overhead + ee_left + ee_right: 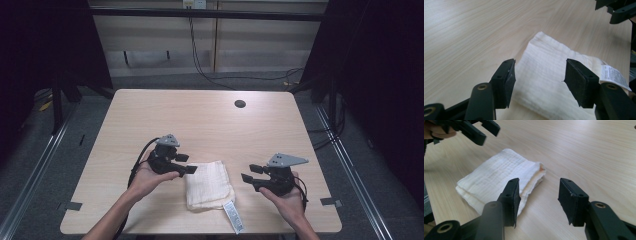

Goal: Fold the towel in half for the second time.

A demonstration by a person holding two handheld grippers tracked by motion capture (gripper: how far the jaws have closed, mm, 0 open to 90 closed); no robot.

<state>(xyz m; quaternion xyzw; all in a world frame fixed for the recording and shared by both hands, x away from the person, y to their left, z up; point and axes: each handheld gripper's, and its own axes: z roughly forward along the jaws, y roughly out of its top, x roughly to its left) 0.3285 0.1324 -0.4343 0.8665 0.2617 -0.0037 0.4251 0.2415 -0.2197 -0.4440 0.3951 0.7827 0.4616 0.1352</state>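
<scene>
Folded cloth [208,184] (white tag [233,216] attached) lies on the table [210,115] between two hand-held grippers

A folded cream muslin cloth [208,184] lay on the pale wooden worktop [200,120] toward six o'clock, its white printed label [233,216] at five. The left gripper [186,164] sat at its nine o'clock, the right gripper [251,173] at three.

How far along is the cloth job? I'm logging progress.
The cloth already lies folded on the table, its tag sticking out. Nothing is in hand: both the left hand-held gripper and the right hand-held gripper are open beside it. What's left is unclear.
</scene>
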